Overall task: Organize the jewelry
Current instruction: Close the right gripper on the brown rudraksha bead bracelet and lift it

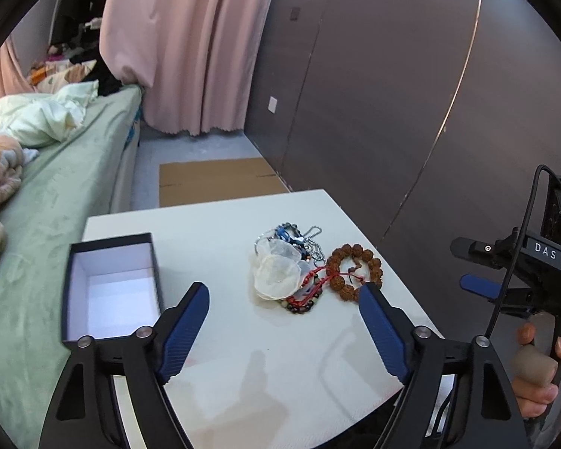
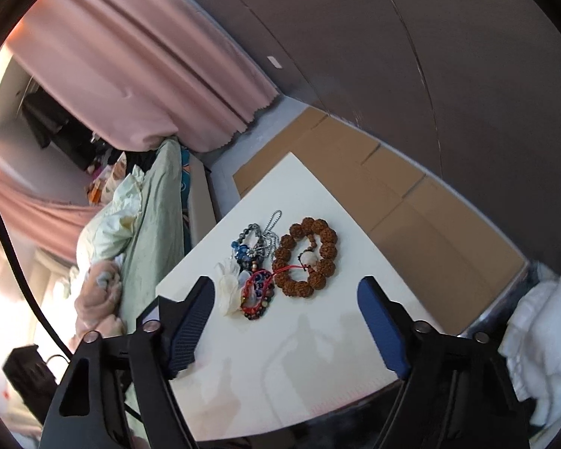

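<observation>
Both grippers, left point(image 1: 284, 299) and right point(image 2: 286, 293), hover spread and empty; the knobbly brown seed-bead bracelet point(image 2: 306, 262), right of the dark open box point(image 1: 110, 288), looks light, floppy, best pinched across one bead.

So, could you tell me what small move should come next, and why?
Probably lower the open right gripper onto the brown bracelet: it lies at the pile's edge, easiest to take alone, and the box sits open and empty.

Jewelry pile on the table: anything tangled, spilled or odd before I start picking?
Yes. The red cord bracelet has a strand running into the brown bead bracelet, so they may be snagged. The ball chain lies tangled among blue beads. The box sits open; nothing spilled.
</observation>
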`<act>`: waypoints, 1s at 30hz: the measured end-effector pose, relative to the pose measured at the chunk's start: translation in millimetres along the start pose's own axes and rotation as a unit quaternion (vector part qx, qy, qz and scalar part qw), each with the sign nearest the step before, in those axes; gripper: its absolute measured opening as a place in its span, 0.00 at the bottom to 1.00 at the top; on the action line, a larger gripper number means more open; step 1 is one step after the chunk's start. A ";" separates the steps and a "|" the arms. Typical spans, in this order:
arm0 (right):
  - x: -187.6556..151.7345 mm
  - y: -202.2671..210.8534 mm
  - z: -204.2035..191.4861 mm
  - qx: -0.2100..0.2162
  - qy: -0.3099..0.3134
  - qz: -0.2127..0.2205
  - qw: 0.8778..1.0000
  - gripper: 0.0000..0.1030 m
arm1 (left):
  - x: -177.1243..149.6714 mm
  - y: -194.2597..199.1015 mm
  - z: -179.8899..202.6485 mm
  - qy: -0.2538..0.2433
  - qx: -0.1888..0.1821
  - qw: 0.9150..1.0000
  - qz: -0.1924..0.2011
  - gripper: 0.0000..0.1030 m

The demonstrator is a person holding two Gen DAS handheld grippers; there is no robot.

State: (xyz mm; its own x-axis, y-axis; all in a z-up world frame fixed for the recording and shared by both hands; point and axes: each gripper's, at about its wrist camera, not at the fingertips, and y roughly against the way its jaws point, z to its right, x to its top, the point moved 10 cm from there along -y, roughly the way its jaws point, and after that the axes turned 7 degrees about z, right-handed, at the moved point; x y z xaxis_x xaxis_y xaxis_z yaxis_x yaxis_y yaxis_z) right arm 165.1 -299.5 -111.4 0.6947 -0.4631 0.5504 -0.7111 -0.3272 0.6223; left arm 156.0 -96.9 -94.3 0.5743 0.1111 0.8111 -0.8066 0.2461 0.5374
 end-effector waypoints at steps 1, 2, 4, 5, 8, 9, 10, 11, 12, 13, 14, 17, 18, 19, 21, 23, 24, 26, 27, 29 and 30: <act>-0.4 -5.5 2.9 -0.001 -0.009 -0.006 1.000 0.73 | -1.3 -6.7 0.6 0.001 -0.003 1.000 -0.005 0.78; -0.8 -10.5 5.8 -0.002 -0.017 -0.010 1.000 0.72 | -2.2 -11.5 1.0 0.001 -0.003 1.000 -0.008 0.75; -0.8 -22.4 12.0 -0.004 -0.032 -0.019 0.999 0.70 | -4.3 -24.3 1.6 0.002 -0.004 1.000 -0.017 0.73; -1.4 -30.2 14.9 -0.008 -0.040 -0.024 0.999 0.68 | -5.1 -29.9 1.3 0.002 -0.004 1.000 -0.019 0.73; -3.3 -50.8 21.2 -0.018 -0.059 -0.041 0.997 0.60 | -9.7 -52.7 -1.0 0.004 -0.005 0.999 -0.035 0.66; -3.4 -56.6 23.1 -0.020 -0.064 -0.046 0.997 0.57 | -11.1 -58.0 -2.9 0.006 -0.006 0.999 -0.040 0.63; -4.2 -63.2 24.6 -0.024 -0.067 -0.053 0.996 0.56 | -13.0 -65.3 -4.8 0.009 -0.006 0.999 -0.046 0.62; -6.6 -71.2 24.5 -0.027 -0.071 -0.060 0.995 0.55 | -14.8 -71.6 -6.7 0.014 -0.006 0.999 -0.051 0.61; -6.5 -75.3 24.8 -0.027 -0.073 -0.064 0.995 0.55 | -16.7 -77.7 -8.6 0.021 -0.007 0.998 -0.056 0.60; -6.4 -79.9 24.2 -0.028 -0.074 -0.066 0.995 0.55 | -18.7 -83.8 -10.6 0.030 -0.008 0.998 -0.060 0.60; -7.8 -84.2 23.7 -0.032 -0.073 -0.068 0.994 0.54 | -20.6 -89.3 -12.2 0.038 -0.010 0.997 -0.063 0.60; -11.2 -98.1 23.1 -0.049 -0.065 -0.077 0.994 0.49 | -26.2 -102.6 -15.2 0.047 -0.006 0.996 -0.072 0.60; -11.5 -101.8 23.6 -0.057 -0.059 -0.079 0.993 0.49 | -28.2 -106.5 -15.8 0.049 -0.005 0.996 -0.075 0.60; -10.0 -104.2 25.2 -0.063 -0.055 -0.079 0.993 0.49 | -29.5 -110.1 -15.9 0.049 -0.004 0.996 -0.078 0.59; -7.0 -110.6 24.8 -0.072 -0.045 -0.081 0.993 0.49 | -29.8 -114.6 -17.2 0.045 0.001 0.996 -0.078 0.58; -6.3 -115.0 23.8 -0.074 -0.039 -0.085 0.993 0.49 | -29.0 -117.8 -18.9 0.040 0.008 0.996 -0.076 0.58; -7.0 -118.1 22.6 -0.074 -0.037 -0.089 0.993 0.49 | -28.4 -120.2 -19.8 0.038 0.010 0.996 -0.077 0.58; -9.0 -124.6 20.6 -0.075 -0.035 -0.096 0.992 0.49 | -27.9 -124.7 -20.9 0.037 0.012 0.996 -0.078 0.58; -9.3 -125.4 21.8 -0.075 -0.034 -0.099 0.992 0.49 | -28.4 -127.8 -20.6 0.036 0.012 0.996 -0.079 0.58; -12.8 -128.9 21.2 -0.078 -0.032 -0.104 0.991 0.49 | -30.6 -132.5 -21.9 0.039 0.013 0.996 -0.084 0.58; -12.5 -130.6 21.4 -0.080 -0.031 -0.105 0.991 0.49 | -32.4 -134.8 -23.4 0.043 0.014 0.995 -0.087 0.58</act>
State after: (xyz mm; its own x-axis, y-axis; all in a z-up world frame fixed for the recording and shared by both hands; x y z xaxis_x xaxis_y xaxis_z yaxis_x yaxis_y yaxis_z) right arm 247.0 -268.6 -211.5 0.8142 -0.4497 0.3673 -0.5220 -0.2899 0.8022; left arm 249.5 -111.1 -198.4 0.7144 0.1507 0.6833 -0.6969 0.2416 0.6753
